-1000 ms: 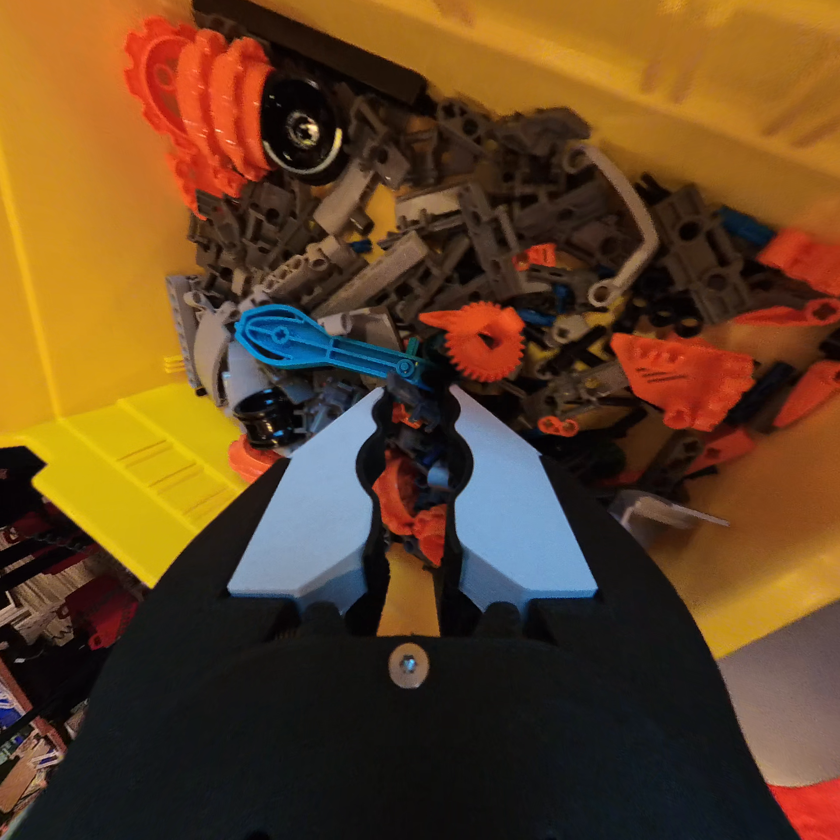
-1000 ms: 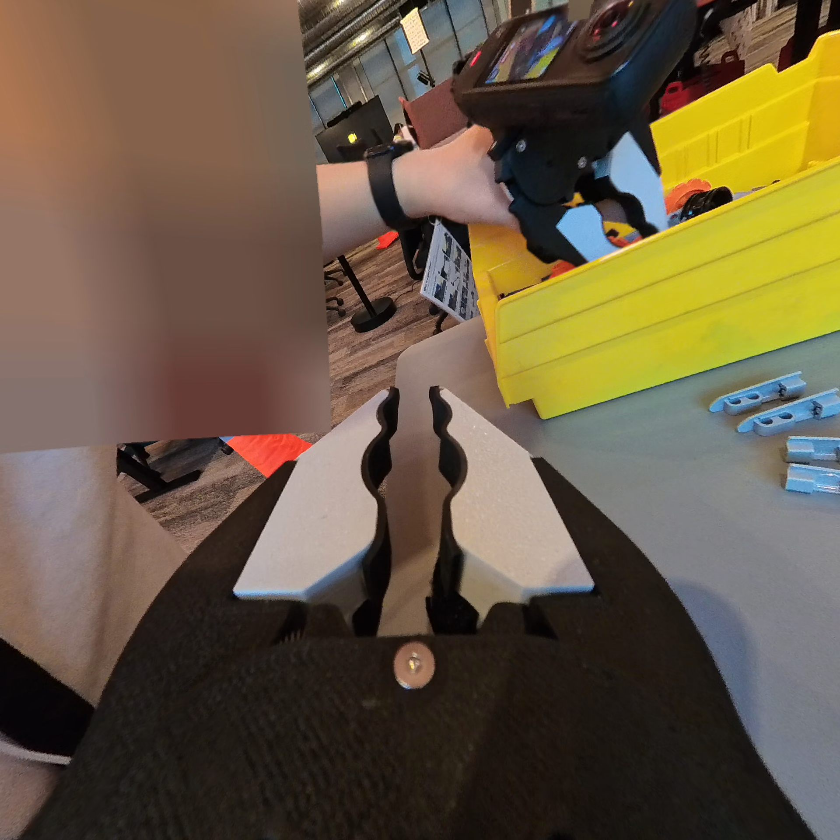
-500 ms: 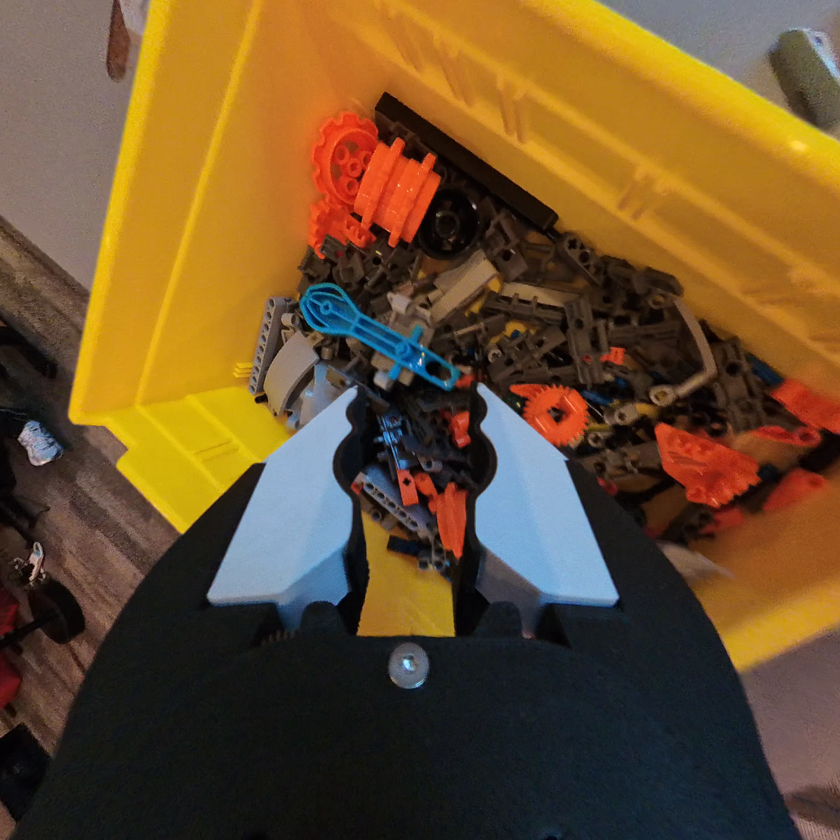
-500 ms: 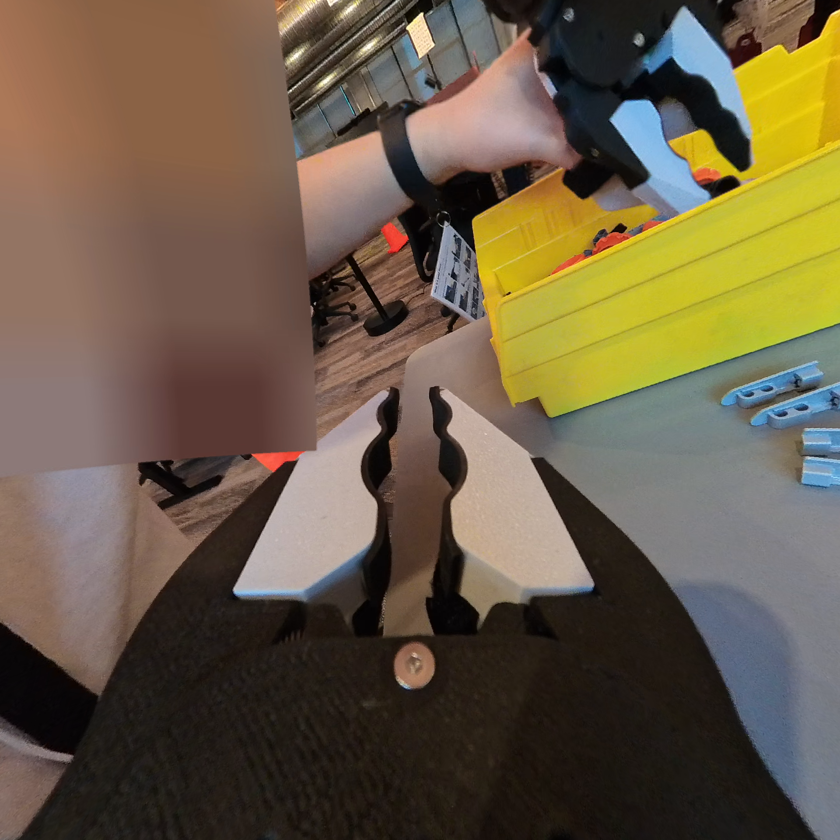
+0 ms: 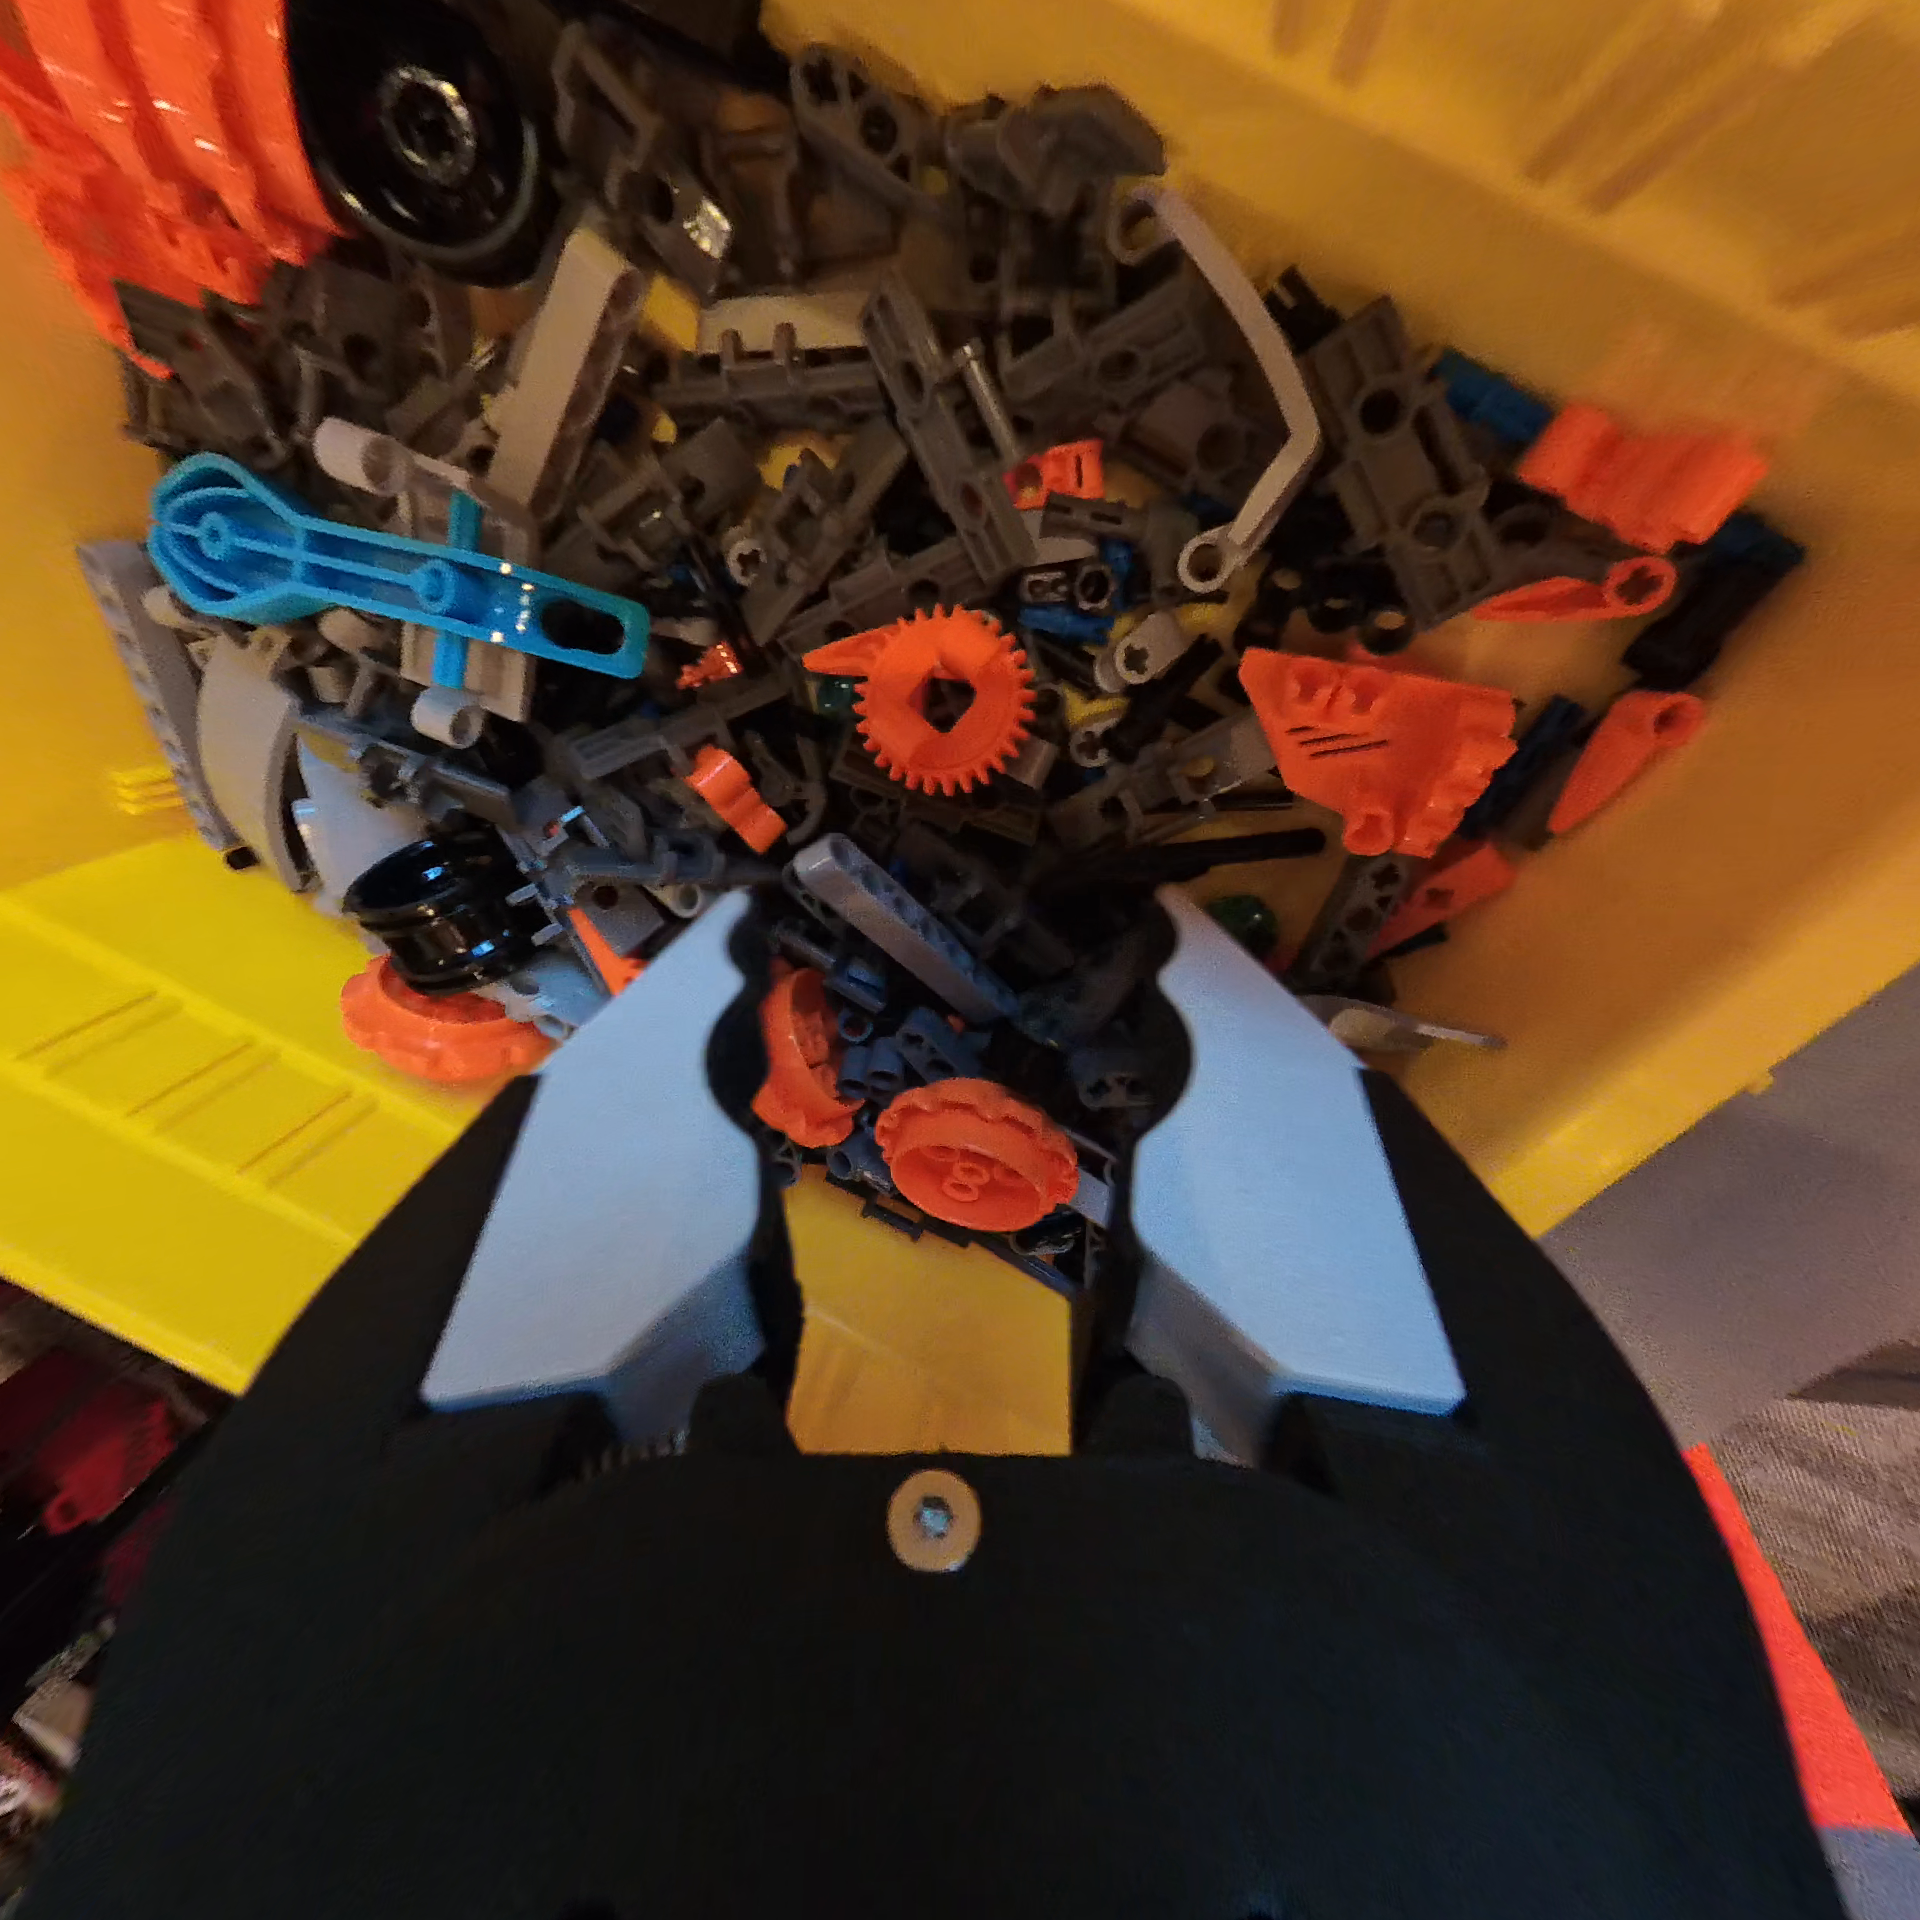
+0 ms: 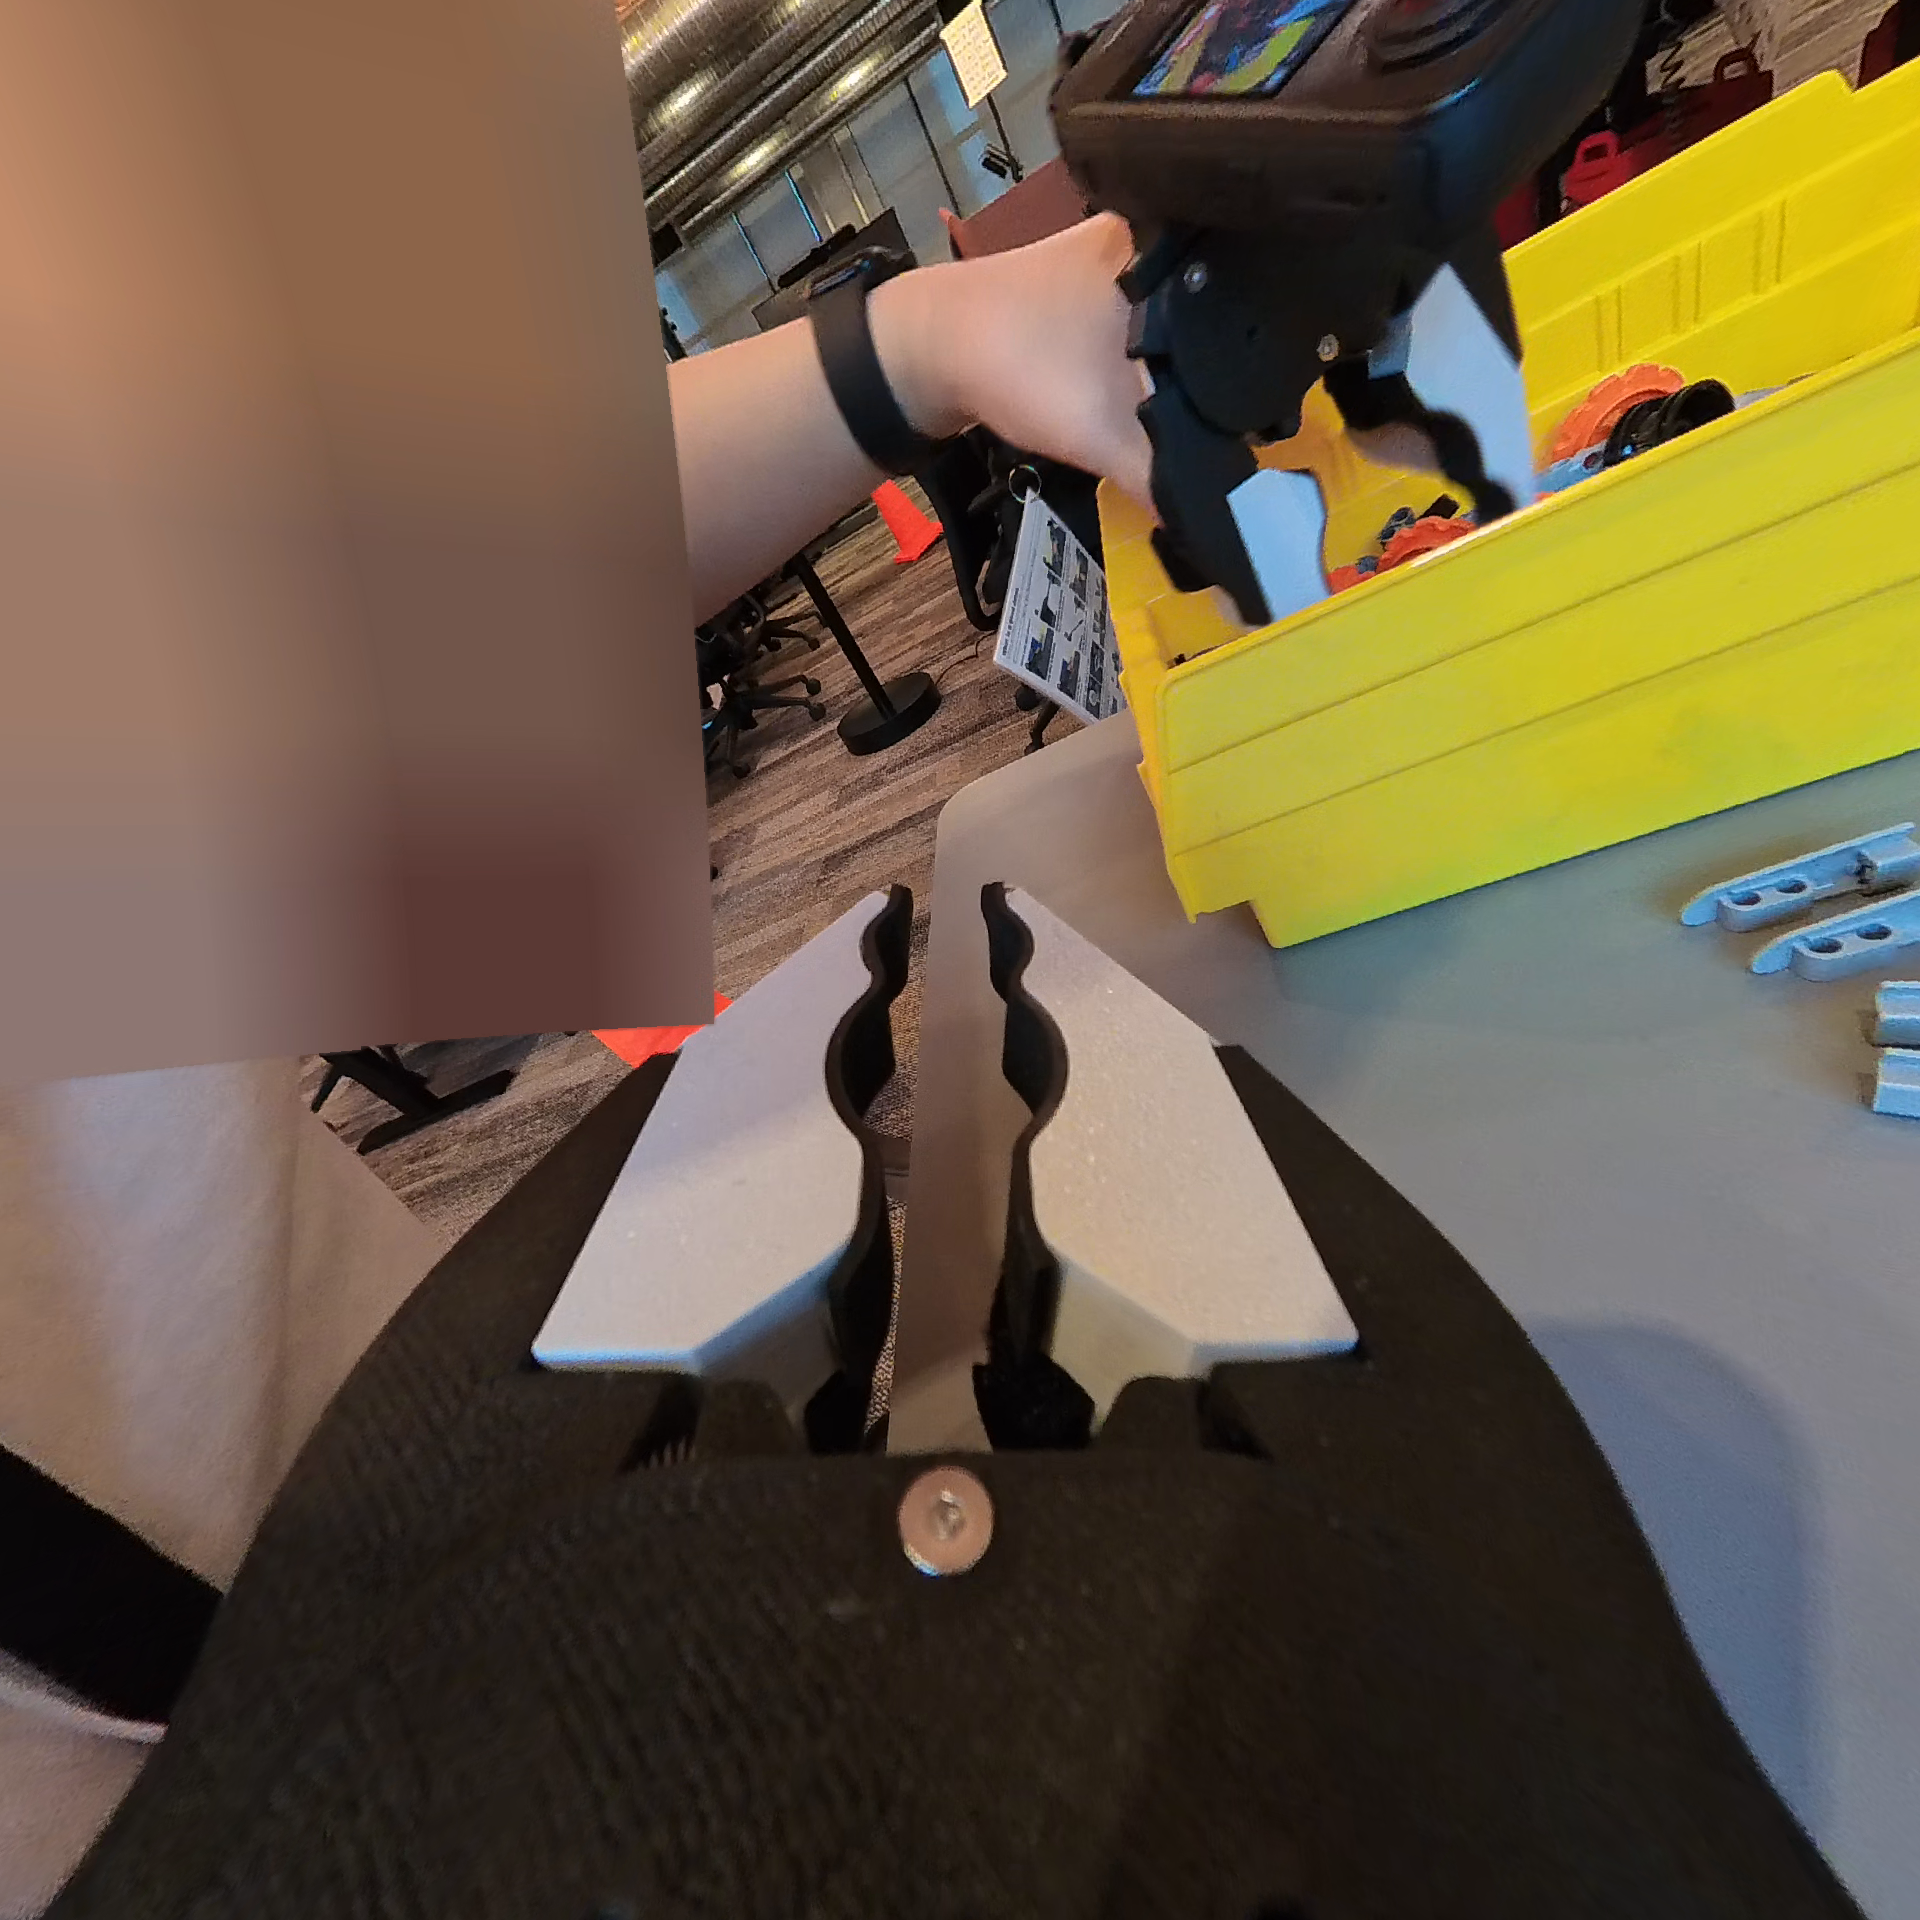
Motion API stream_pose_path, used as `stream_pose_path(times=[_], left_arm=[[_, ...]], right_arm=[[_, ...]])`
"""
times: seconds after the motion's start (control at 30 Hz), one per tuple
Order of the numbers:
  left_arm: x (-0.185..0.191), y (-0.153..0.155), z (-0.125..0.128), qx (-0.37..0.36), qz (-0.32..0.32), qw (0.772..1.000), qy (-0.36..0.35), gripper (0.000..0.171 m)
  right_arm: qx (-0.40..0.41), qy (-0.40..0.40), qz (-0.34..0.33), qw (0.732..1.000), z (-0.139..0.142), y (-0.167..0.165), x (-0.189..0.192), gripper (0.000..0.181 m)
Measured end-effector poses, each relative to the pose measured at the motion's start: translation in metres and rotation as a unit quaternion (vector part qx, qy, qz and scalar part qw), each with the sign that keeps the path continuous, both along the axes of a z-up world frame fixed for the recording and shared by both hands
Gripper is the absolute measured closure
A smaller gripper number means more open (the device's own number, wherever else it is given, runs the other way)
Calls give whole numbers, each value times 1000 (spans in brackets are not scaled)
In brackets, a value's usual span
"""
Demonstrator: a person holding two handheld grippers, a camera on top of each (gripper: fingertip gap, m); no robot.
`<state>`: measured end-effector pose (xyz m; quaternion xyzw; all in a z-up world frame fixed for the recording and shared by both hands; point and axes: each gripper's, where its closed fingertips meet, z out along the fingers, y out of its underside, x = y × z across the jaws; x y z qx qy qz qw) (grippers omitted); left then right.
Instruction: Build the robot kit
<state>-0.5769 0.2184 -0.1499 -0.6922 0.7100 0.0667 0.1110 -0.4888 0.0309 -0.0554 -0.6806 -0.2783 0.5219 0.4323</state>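
Note:
My left gripper (image 5: 951, 914) is open wide and empty, low inside a yellow bin (image 5: 187, 1122) over a heap of grey, black and orange construction-toy parts. A grey holed beam (image 5: 883, 920) and an orange wheel (image 5: 971, 1153) lie between its fingers. An orange gear (image 5: 940, 701) and a blue lever piece (image 5: 384, 582) lie just ahead. My right gripper (image 6: 945, 894) is open by a narrow gap and empty, above the grey table's (image 6: 1455, 1195) corner. The left gripper also shows in the right wrist view (image 6: 1382, 509), held by a hand over the bin (image 6: 1507, 707).
Several small grey parts (image 6: 1797, 894) lie on the table to the right of the bin. A large orange and black wheel (image 5: 312, 135) sits at the bin's far left. A person's torso is close on my left. Chairs and a floor stand (image 6: 883, 707) are beyond the table edge. Spacing between my two grippers at the tips: around 25 cm. Measured from the fingertips, the orange gear (image 5: 940, 701) is 4 cm or so from the left gripper and 20 cm from the right.
The left gripper rose above the bin half a second ago and has dropped back down into the parts, with its jaws spread wider. The right gripper has not moved.

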Motion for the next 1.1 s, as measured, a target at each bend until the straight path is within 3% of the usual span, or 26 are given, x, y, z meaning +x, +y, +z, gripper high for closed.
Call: stream_pose_path(times=[0.07,0.13,0.17,0.33,0.63,0.67,0.73,0.83,0.97,1.1], left_arm=[[2,6,0,-5,0,1000,-6,112],[3,11,1,-21,5,1000,-13,144],[4,15,2,-24,10,999,-18,150],[7,27,6,-41,36,998,-11,154],[34,59,11,8,63,997,-42,157],[36,62,12,9,74,996,-50,155],[34,64,17,6,96,994,-56,125],[22,67,29,19,125,990,-55,95],[-5,51,37,2,183,983,-15,91],[-22,26,27,-27,231,973,13,90]], right_arm=[[2,0,-1,1000,0,0,0,168],[1,0,0,1000,0,0,0,168],[1,0,0,1000,0,0,0,168],[-4,4,1,1000,0,0,0,168],[-8,4,3,1000,-1,0,0,168],[-9,4,3,1000,-1,0,0,168],[-12,6,4,1000,0,0,1,168],[-15,9,6,1000,0,0,1,168],[-16,10,7,1000,0,0,1,168],[-14,9,9,1000,1,-1,0,168]])
